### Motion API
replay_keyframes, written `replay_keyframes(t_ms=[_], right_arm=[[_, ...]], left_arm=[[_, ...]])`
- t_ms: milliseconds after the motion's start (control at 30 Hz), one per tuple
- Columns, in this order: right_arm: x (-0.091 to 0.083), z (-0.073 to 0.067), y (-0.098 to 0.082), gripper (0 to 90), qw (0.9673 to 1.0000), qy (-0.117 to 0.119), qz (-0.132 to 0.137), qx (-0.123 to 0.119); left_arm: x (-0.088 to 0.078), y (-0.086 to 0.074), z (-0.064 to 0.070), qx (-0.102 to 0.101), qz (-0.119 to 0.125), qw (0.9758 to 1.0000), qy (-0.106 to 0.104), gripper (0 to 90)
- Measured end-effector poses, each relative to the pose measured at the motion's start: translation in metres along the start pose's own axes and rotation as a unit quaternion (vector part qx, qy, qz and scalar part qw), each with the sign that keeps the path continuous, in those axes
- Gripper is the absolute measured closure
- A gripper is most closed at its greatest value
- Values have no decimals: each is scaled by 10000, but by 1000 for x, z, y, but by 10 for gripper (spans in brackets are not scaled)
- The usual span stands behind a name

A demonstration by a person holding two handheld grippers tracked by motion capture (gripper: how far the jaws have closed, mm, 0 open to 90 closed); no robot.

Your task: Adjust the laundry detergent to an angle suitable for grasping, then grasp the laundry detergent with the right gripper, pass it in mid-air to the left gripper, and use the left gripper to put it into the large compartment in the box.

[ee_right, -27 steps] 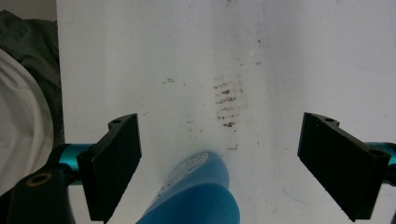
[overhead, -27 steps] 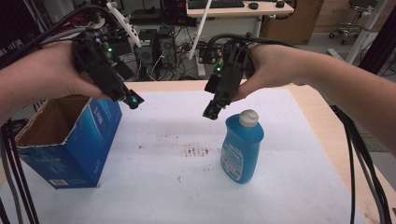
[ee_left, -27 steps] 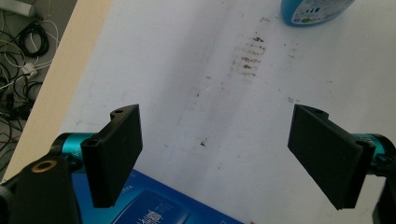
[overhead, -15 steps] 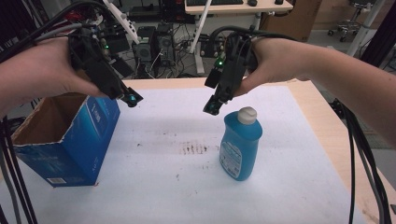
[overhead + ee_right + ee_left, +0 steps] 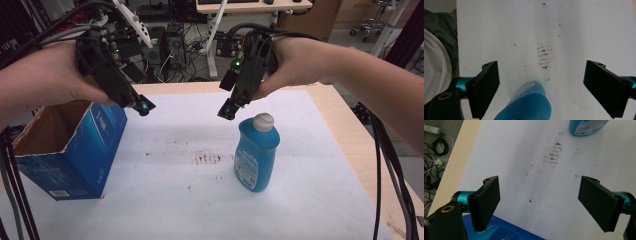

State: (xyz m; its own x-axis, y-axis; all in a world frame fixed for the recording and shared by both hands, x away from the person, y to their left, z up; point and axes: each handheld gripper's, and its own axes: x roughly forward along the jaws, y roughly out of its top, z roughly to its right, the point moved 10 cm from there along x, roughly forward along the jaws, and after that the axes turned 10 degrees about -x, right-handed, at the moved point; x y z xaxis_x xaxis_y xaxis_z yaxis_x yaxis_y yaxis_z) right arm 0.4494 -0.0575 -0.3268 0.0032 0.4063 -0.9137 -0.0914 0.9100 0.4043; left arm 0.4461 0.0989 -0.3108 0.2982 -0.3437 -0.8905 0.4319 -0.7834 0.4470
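A: Where do we stand? The blue bottle [image 5: 256, 152] is upright on the white tabletop [image 5: 310, 165], well to the right of the open blue box [image 5: 70, 145], and nothing is in either gripper.

B: Agreed. Our right gripper [image 5: 227, 111] hangs just above and to the left of the bottle's white cap [image 5: 263, 121], jaws spread wide; in the right gripper view the bottle [image 5: 529, 105] sits low between the pads, untouched.

A: And the left gripper [image 5: 143, 107]?

B: Jaws wide apart too, hovering over the near corner of the box, well left of the bottle. In the left gripper view we look past its jaws to the bottle's base [image 5: 587, 126] far off.

A: So we judge the work barely begun: the grasp on the bottle is not yet made.

B: Yes. The box looks empty as far as we can see, so the pick-up, and presumably loading the box, remain.
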Motion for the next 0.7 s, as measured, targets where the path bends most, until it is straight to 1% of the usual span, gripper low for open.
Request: replay_keyframes(t_ms=[167, 200, 267, 300, 400, 433, 467, 500, 533, 600, 633, 700], right_arm=[[-4, -4, -2, 127, 9999, -54, 60, 72], [-5, -3, -2, 127, 9999, -94, 113, 46], [-9, -2, -3, 127, 9997, -138, 191, 100], [-10, -2, -4, 127, 9996, -149, 189, 112], [-16, -1, -7, 127, 9992, -223, 259, 190], [-19, -1, -8, 127, 9990, -239, 296, 237], [-21, 0, -9, 127, 9987, -294, 353, 208], [-24, -1, -11, 127, 9984, -320, 369, 292], [-27, 0, -12, 127, 9980, -355, 433, 278], [-32, 1, -15, 127, 9970, -442, 535, 354], [-35, 1, -17, 127, 9966, -463, 578, 373], [-39, 0, -21, 127, 9956, -528, 645, 438]], left_arm=[[-1, 1, 4, 33, 39, 10000, -25, 180], [-1, 1, 4, 34, 39, 10000, -31, 180], [-1, 1, 3, 58, 36, 10000, -28, 180], [0, 1, 2, 46, 66, 10000, -26, 180], [0, 1, 2, 52, 59, 10000, -45, 180], [1, 2, 2, 89, 62, 9999, -59, 180], [1, 2, 2, 81, 65, 9999, -48, 180], [2, 2, 2, 72, 44, 10000, -46, 180], [2, 2, 2, 81, 32, 9999, -50, 179], [2, 3, 4, 89, 68, 9999, -67, 180], [2, 3, 4, 133, 25, 9999, -66, 179], [2, 3, 4, 157, 31, 9999, -59, 180]])
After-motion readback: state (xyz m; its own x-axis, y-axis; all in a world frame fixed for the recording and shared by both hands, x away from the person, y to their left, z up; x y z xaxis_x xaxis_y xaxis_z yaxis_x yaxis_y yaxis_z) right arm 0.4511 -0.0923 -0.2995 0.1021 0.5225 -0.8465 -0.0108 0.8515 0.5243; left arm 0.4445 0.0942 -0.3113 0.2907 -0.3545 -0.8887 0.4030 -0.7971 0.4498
